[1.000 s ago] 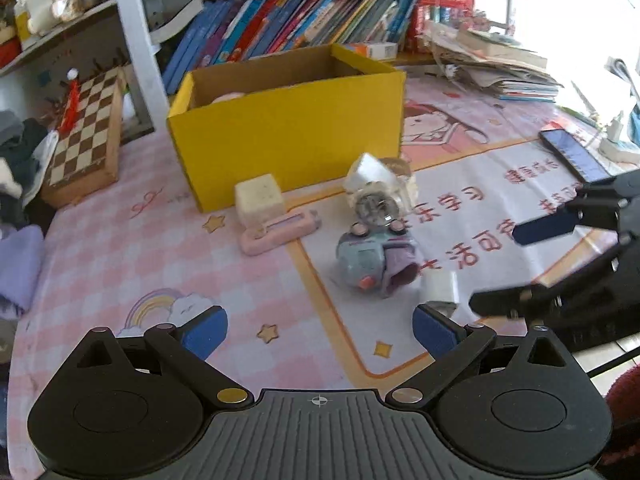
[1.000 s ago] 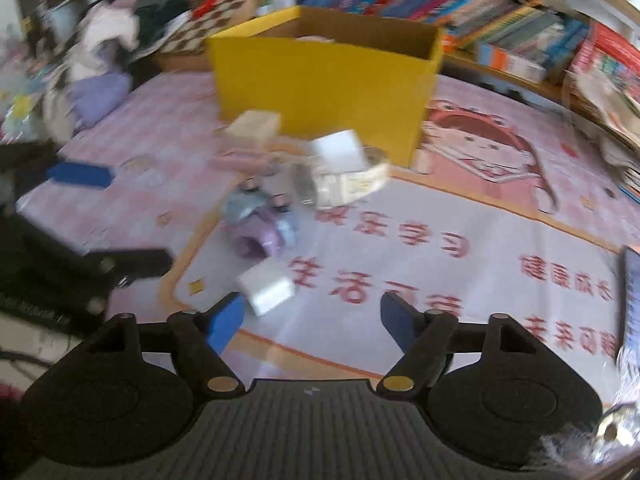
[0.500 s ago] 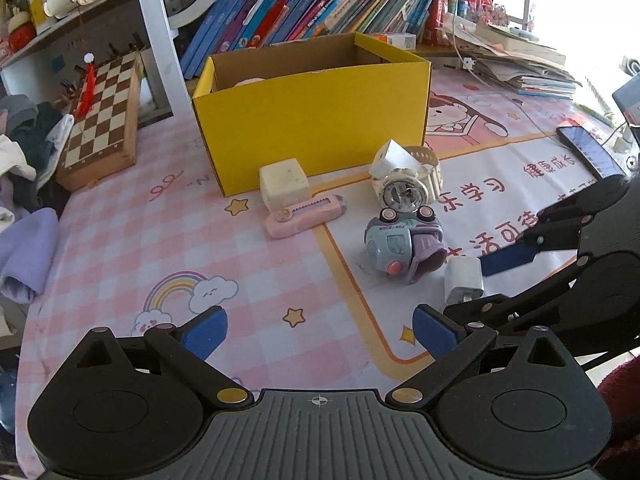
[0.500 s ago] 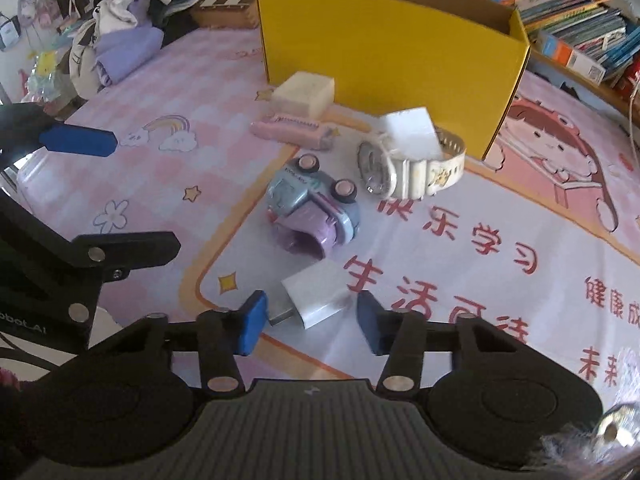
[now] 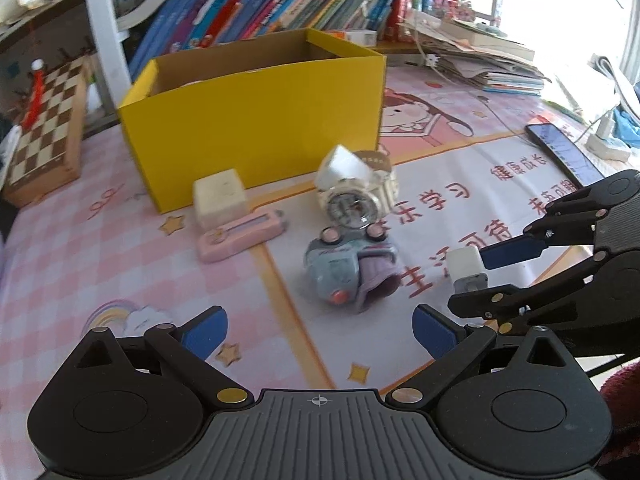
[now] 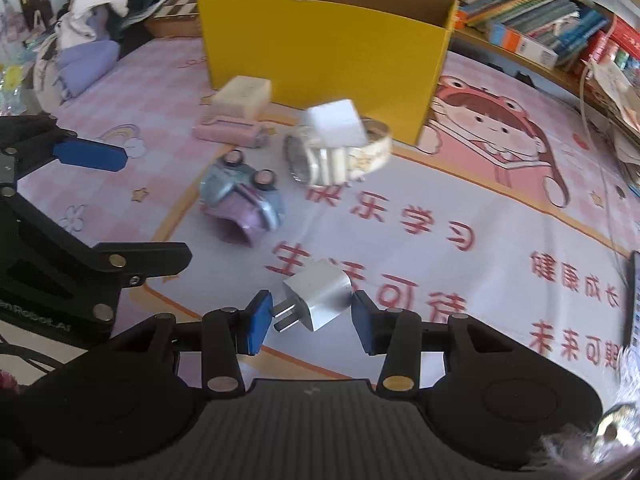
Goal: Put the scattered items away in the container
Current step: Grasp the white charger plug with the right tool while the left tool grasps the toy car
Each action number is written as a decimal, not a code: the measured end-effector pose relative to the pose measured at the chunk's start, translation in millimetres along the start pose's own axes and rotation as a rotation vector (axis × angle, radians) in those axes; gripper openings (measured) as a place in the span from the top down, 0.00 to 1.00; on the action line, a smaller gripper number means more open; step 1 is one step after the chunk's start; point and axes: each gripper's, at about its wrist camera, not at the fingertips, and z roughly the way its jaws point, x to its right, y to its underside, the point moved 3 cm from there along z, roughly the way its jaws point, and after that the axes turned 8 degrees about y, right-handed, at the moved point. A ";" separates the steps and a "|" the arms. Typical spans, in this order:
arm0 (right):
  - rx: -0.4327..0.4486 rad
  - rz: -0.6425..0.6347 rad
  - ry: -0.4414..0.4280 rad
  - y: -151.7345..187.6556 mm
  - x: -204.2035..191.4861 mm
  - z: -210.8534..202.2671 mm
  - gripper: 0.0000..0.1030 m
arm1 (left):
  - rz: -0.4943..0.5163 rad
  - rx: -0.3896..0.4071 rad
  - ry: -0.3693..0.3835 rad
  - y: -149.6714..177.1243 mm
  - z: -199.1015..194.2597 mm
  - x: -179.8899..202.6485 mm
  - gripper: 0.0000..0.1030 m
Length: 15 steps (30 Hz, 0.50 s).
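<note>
Both claws tilt steeply down toward the tabletop (image 6: 500, 208), which is covered by a pink cartoon mat. The right claw (image 6: 310, 322) sits low, its blue pads narrowed around a white charger plug (image 6: 320, 294): the right pad touches the plug's white body and the left pad sits at the tips of its metal prongs, so the plug is caught between them, tipped at an angle. From the left wrist view the same plug (image 5: 466, 270) shows between the right claw's two dark fingers (image 5: 508, 250), just above the mat. The left claw (image 5: 320, 330) hangs with its jaws spread wide and nothing between them, aimed at the cluster of loose items ahead. Nearest it lies a grey-blue and purple toy car (image 5: 352, 276) on its side; just beyond is a cream wristwatch (image 5: 356, 196) with a white block resting on its band. To the left, a pink utility knife (image 5: 240, 236) lies flat, with a cream cube (image 5: 220, 198) touching its far edge. Behind all these stands the yellow cardboard box (image 5: 260, 120), open at the top, near a shelf of books (image 5: 256, 4). A chessboard (image 5: 44, 128) rests at the far left, and a phone (image 5: 564, 152) lies at the right edge of the mat.
</note>
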 end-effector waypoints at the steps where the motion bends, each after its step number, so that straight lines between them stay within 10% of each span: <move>1: -0.002 0.003 0.006 1.0 2.6 -0.2 0.60 | 0.004 0.000 0.006 -1.5 3.5 1.4 0.03; 10: -0.013 0.014 0.032 4.2 14.9 0.5 0.60 | -0.027 -0.014 0.016 -10.9 34.3 -2.6 0.05; 15: -0.013 0.012 0.035 3.8 17.7 0.3 0.60 | -0.033 -0.031 0.020 -11.1 43.2 -4.6 0.27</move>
